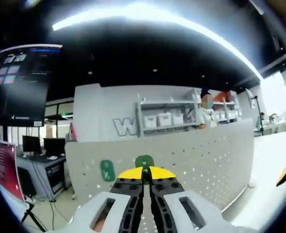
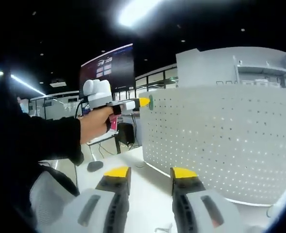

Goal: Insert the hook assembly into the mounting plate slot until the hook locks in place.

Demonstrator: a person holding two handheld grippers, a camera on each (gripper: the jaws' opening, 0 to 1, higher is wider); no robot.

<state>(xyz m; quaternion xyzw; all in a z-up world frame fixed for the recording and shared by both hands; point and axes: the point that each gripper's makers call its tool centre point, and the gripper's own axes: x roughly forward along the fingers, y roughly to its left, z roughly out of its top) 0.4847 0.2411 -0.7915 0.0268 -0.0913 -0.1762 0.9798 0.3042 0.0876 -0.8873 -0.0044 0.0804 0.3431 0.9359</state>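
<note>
Your left tongs (image 1: pixel 144 180) are pinched narrow on a green hook (image 1: pixel 144 161), held right up against the white pegboard (image 1: pixel 206 155). From the right gripper view you can see those same tongs (image 2: pixel 144 102) at the board's (image 2: pixel 220 141) upper left edge, with your hand (image 2: pixel 95 124) behind them. Your right tongs (image 2: pixel 150 175) stand wide apart and hold nothing, low over the table (image 2: pixel 148 204).

A second green piece (image 1: pixel 107 170) sits on the board just beside the hook. I cannot tell whether the hook is already seated in a hole or only touching the face.

What could go wrong: if you push at a tilt, the hook may skid across the board rather than enter a hole. The board stands free on the table, so hard pressure near its edge could tip or slide it; your idle right tongs could brace it. Letting go before it locks would likely drop the hook.

The table is white and smooth. Behind the board are shelves (image 1: pixel 165 119) with white bins, a large dark screen (image 1: pixel 22 82), desks with monitors (image 1: pixel 41 144), and bright ceiling strip lights (image 1: pixel 152 17).
</note>
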